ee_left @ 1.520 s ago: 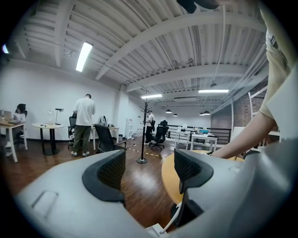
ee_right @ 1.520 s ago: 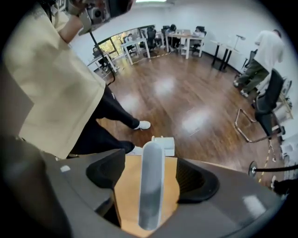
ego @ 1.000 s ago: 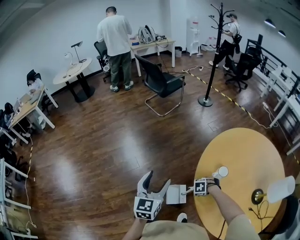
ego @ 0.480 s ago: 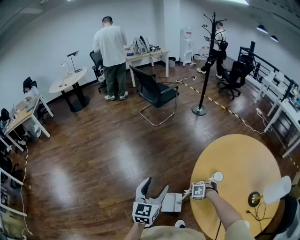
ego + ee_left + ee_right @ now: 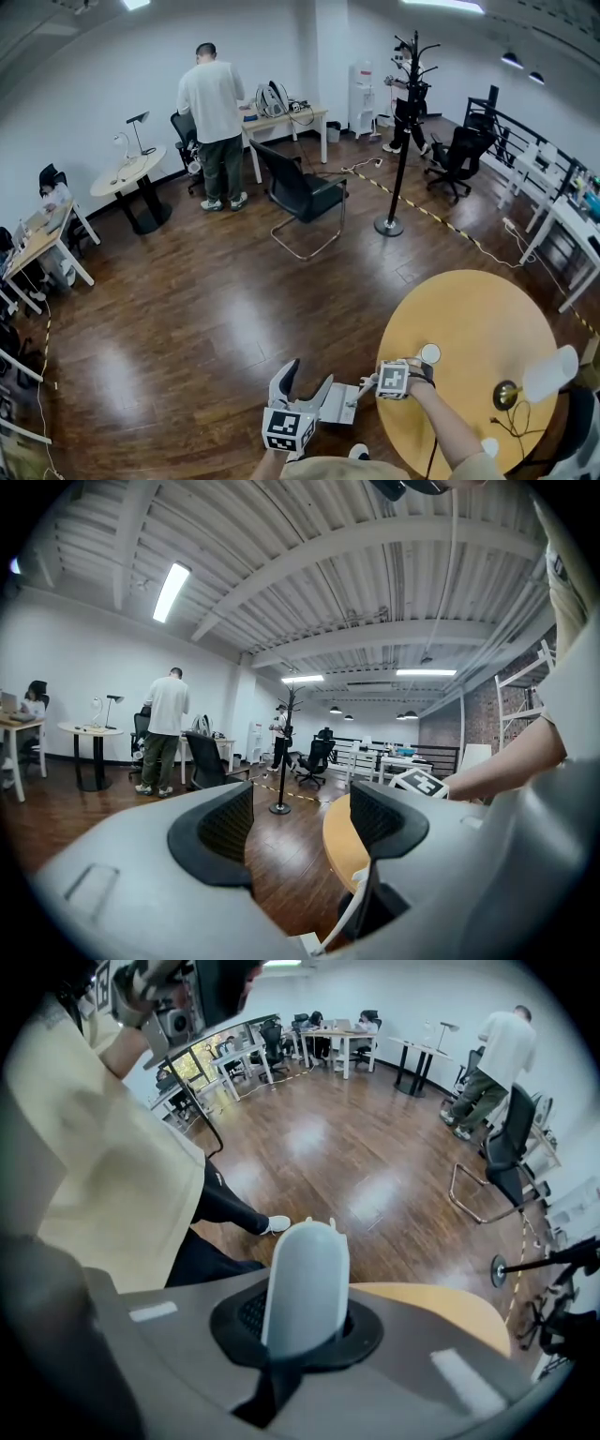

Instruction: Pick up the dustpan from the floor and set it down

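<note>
- Most of what we see from the head view is dark, glossy wooden floor [image 5: 206,300], running from our feet to the white far wall
- Next in size is the round yellow table [image 5: 478,319] at the lower right, with a white-shaded lamp [image 5: 548,375] standing on its right part
- Across the room a person [image 5: 211,94] in a white top stands with their back to us, at a long table [image 5: 298,114] by the wall
- Nearer to us than that person stands a black chair [image 5: 302,192] on a bent metal frame, and to its right a black coat stand [image 5: 401,131] rises from a round foot
- Our pale grey dustpan [image 5: 339,403] shows at the bottom of the head view, between the two claws, just off the round table's left edge and over the floor
- Our right claw [image 5: 382,382] points steeply down beside that table edge
- In the right gripper view, the right claw [image 5: 298,1333] has its jaws closed tight on the dustpan's rounded grey handle [image 5: 305,1279], which sticks out past the pads toward the floor
- Our left claw [image 5: 305,380] hovers just left of the dustpan, lying roughly level
- In the left gripper view, the left claw [image 5: 300,822] has its jaws wide apart with nothing between them, only floor and the round table's rim beyond
- Smallest of all, a white shoe [image 5: 277,1225] rests on the boards below the handle's tip
</note>
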Available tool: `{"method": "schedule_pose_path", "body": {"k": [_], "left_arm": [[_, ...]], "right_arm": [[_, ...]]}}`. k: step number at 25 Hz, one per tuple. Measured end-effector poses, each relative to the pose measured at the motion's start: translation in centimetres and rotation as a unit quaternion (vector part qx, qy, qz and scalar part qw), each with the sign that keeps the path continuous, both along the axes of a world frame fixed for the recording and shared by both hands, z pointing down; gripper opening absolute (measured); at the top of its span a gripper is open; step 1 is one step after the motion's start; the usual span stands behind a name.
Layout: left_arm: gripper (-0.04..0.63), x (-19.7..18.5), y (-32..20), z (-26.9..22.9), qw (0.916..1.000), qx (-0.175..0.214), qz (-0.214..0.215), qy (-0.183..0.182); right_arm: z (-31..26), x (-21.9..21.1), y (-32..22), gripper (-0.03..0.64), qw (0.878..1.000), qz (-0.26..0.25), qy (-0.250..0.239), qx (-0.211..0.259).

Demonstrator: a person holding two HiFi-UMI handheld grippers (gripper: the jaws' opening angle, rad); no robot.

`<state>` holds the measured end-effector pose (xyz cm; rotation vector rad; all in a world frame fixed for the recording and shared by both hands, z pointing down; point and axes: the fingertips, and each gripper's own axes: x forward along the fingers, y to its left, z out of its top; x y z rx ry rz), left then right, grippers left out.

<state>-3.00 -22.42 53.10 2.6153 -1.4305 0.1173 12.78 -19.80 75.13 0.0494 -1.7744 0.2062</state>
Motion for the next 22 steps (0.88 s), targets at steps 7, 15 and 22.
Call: {"method": "schedule_pose_path", "body": {"k": [7, 15, 22], "left_arm": [[0.302, -1.2, 0.4, -3.7, 0.9990, 0.044, -0.007, 0.003], [0.296, -2.7, -0.1, -6.7, 0.9972, 0.071, -0.015, 0.018], [0.296, -2.3, -0.2, -6.1, 0.9979, 0.061, -0.008, 0.022]], "right_arm": [[-9.6, -0.5, 1.4, 0.000, 1.000, 0.007, 0.001, 0.011], [-18.1, -0.5, 1.0, 0.000, 0.999, 0.034, -0.001, 0.033], [-18.4, -1.7, 1.2, 0.000, 0.999, 0.036, -0.003, 0.024]]}}
